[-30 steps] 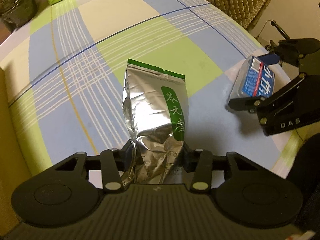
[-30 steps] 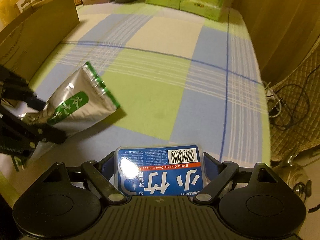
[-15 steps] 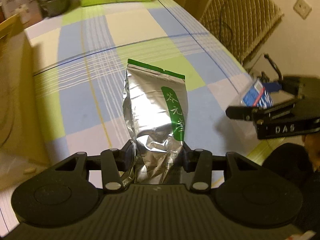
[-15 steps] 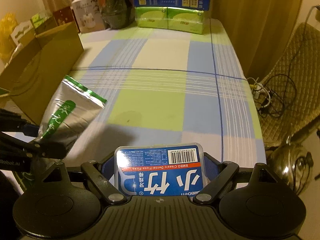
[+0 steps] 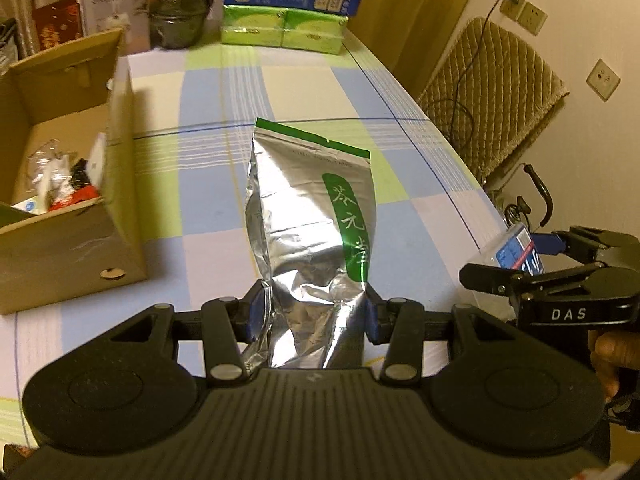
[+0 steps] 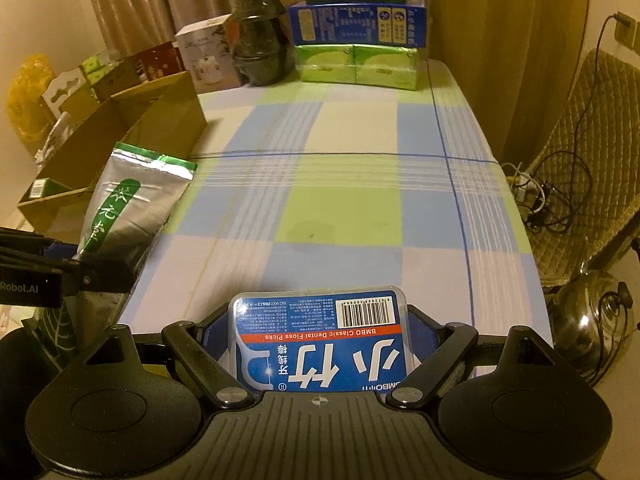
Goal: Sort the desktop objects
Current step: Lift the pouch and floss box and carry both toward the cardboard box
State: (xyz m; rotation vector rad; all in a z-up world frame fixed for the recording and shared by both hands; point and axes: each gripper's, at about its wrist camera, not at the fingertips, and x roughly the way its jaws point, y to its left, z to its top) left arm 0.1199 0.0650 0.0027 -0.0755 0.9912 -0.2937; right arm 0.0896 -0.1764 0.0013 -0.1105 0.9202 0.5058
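Nearest you, your left gripper (image 5: pixel 314 314) has its fingers (image 5: pixel 256 316) clenched on the crumpled lower end of the silver tea pouch (image 5: pixel 310 216), which stands up off the bench (image 5: pixel 208 216), while your right gripper (image 6: pixel 318 344) grasps the blue dental floss pick box (image 6: pixel 320 340) by its two sides, fingers spread wide around it. Farther out, the checked cloth lies bare in the middle, with the open cardboard box (image 5: pixel 76 216) of odds and ends on the left. At the far end stand green packs (image 6: pixel 356 66) under a blue carton (image 6: pixel 358 24), and a dark jar (image 6: pixel 260 38) just left of them.
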